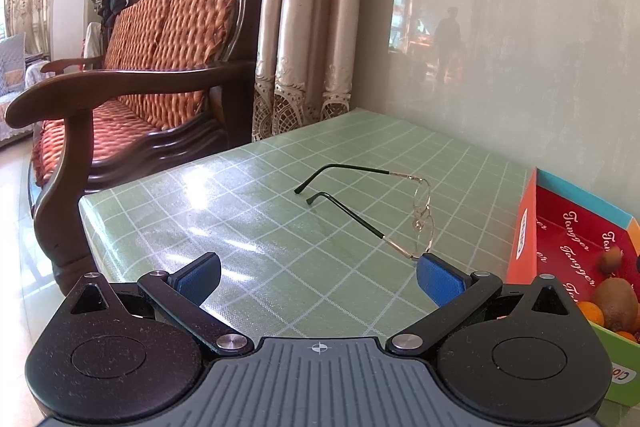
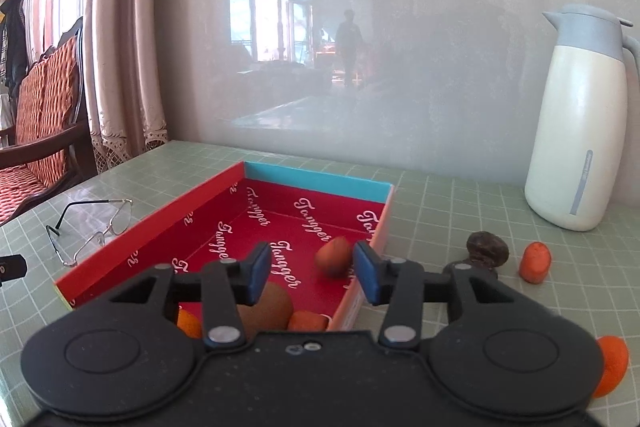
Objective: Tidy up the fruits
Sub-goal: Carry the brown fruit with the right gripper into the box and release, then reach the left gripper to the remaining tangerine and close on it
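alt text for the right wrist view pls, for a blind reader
The open right hand-held gripper hovers over a red box holding a kiwi and small fruits; more fruit lies outside on the green checked table. Eyeglasses lie left, a white jug right.

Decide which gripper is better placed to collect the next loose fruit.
Right. The right gripper hangs open near the dark fruit outside the box; the left gripper faces the glasses.

1 box (image 2: 316,177), 1 kiwi (image 2: 266,307), 1 glasses (image 2: 94,227), 1 jug (image 2: 576,123), 4 orange fruits (image 2: 535,262), 2 brown fruits (image 2: 488,247).
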The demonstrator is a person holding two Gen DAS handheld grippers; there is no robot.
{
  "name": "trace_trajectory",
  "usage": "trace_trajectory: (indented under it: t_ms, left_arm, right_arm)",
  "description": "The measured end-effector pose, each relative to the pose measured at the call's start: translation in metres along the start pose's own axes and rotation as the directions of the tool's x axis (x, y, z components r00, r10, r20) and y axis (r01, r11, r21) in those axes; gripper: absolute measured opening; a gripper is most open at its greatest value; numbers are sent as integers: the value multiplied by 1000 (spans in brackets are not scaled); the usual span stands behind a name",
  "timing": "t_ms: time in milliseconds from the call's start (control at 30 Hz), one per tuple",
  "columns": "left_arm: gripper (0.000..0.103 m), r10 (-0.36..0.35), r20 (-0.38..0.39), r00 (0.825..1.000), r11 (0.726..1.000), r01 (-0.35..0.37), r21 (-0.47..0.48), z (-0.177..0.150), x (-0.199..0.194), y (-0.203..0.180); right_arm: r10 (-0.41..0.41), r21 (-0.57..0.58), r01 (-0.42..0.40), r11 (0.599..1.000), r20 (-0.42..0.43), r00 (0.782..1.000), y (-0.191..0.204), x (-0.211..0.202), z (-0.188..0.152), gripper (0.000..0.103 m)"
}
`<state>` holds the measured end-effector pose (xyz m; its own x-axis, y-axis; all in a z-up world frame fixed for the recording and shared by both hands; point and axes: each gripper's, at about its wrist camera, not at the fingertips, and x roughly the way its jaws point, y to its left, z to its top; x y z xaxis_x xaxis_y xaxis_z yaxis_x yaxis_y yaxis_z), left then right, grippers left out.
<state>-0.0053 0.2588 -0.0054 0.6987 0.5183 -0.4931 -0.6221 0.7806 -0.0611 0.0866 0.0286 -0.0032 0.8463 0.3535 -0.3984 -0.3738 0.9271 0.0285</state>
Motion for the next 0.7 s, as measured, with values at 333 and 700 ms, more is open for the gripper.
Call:
trace_trajectory:
  t_ms: [333, 700]
  left_arm:
    - [103, -19, 9, 1000, 1000, 19, -6, 1, -6, -8]
    - [103, -52, 20, 998, 999, 52, 16, 0, -13, -30]
  right_arm:
    - [-33, 0, 33, 999, 6, 999, -18, -10, 0, 46]
    - [-115, 24, 115, 993, 33, 993, -62, -29, 3, 46]
